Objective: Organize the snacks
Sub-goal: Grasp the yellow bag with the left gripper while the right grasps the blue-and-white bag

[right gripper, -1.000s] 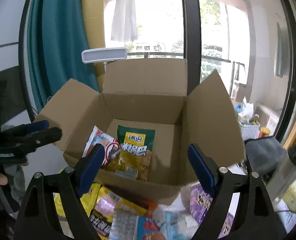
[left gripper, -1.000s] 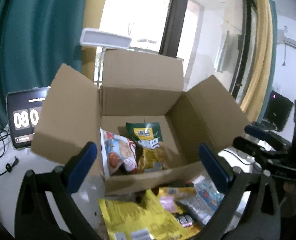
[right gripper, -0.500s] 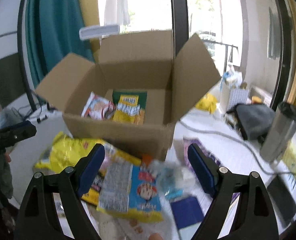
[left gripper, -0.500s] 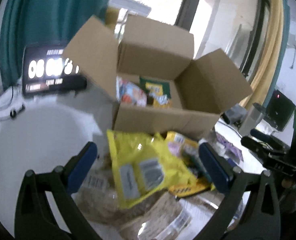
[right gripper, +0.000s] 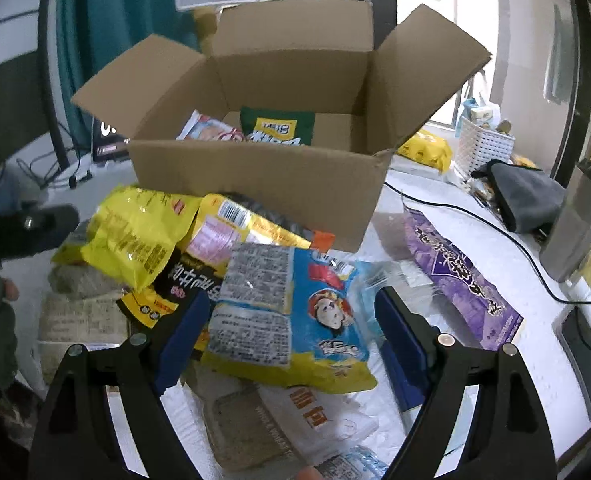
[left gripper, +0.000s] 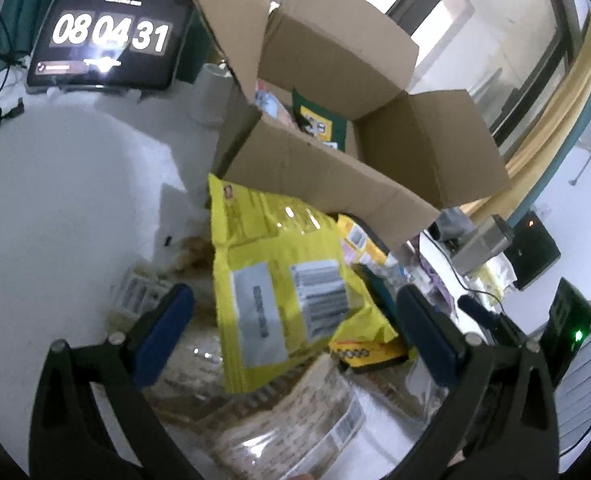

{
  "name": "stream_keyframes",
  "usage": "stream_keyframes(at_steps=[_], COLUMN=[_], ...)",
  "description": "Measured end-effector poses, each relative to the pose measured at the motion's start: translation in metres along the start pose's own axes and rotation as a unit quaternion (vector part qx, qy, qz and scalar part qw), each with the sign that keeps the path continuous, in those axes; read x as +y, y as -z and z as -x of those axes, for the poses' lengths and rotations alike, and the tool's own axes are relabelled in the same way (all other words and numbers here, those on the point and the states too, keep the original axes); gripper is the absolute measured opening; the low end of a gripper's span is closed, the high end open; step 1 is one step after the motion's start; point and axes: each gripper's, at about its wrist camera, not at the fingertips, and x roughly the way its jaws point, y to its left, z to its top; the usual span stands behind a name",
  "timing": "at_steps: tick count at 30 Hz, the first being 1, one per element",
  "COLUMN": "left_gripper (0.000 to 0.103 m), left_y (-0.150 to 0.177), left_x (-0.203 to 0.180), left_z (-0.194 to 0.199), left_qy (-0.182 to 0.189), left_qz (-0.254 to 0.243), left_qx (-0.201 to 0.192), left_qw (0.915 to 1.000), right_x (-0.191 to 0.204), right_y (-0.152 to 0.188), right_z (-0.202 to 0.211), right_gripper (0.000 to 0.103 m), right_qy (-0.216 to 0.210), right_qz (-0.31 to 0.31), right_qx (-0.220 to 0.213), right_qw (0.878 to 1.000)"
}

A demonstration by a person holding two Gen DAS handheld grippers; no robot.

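Where box point(right gripper: 255, 184) wall rises, green bag point(right gripper: 278, 128) half hidden.

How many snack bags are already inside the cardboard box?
2 show in the cardboard box: a green bag mid-box and a white-and-red bag to its left. The front wall may hide more.

we saw a white table point(right gripper: 447, 240) carrying everything. on it stood an open cardboard box point(right gripper: 255, 184), and just in front of the box lay a heap of snack bags: a yellow bag point(right gripper: 135, 232), a blue and yellow bag point(right gripper: 295, 320) and a clear bread pack point(right gripper: 263, 428). to the right lay a purple packet point(right gripper: 463, 280), a black cable point(right gripper: 495, 228), a steel flask point(right gripper: 579, 220) and a white basket point(right gripper: 483, 148). on the left a tablet showing a clock point(left gripper: 107, 36) stood on the table.
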Motion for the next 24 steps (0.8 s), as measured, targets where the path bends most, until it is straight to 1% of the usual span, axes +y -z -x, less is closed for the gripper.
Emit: stream_keyframes(at_steps=[6, 11, 14, 18, 19, 20, 22, 23, 24], left_gripper=[0.102, 0.101, 0.101, 0.101, 0.099, 0.093, 0.09, 0.087, 0.087], left_y=[-0.004, -0.005, -0.006, -0.005, -0.005, -0.005, -0.004, -0.003, -0.003], left_x=[-0.005, -0.015, -0.018, -0.023, -0.023, -0.024, -0.024, -0.023, -0.024], left_z=[-0.013, -0.021, -0.024, -0.026, -0.027, -0.029, -0.031, -0.031, -0.032], left_qy=[-0.01, -0.036, -0.05, -0.066, -0.067, -0.068, -0.07, -0.064, -0.064], left_qz=[0.003, -0.019, -0.028, -0.047, -0.05, -0.053, -0.053, -0.052, -0.051], left_qx=[0.018, 0.024, 0.025, 0.024, 0.026, 0.029, 0.032, 0.033, 0.034], left_qw=[0.9998, 0.9989, 0.998, 0.9964, 0.9962, 0.9959, 0.9956, 0.996, 0.9961], right_x=[0.005, 0.011, 0.014, 0.011, 0.01, 0.009, 0.009, 0.009, 0.008], right_y=[0.0, -0.004, -0.005, -0.005, -0.004, -0.004, -0.003, -0.002, -0.001], right_z=[-0.011, -0.018, -0.025, -0.037, -0.039, -0.041, -0.044, -0.046, -0.047], right_gripper=[0.087, 0.087, 0.087, 0.087, 0.087, 0.087, 0.087, 0.087, 0.087], right_qy=[-0.004, -0.014, -0.001, 0.019, 0.022, 0.024, 0.026, 0.025, 0.023], right_qz=[-0.004, -0.011, -0.008, -0.02, -0.021, -0.022, -0.02, -0.02, -0.02], right_qx=[0.017, 0.029, 0.036, 0.049, 0.052, 0.054, 0.057, 0.059, 0.059], right_qw=[1.0, 0.999, 0.999, 0.998, 0.998, 0.998, 0.998, 0.998, 0.998])
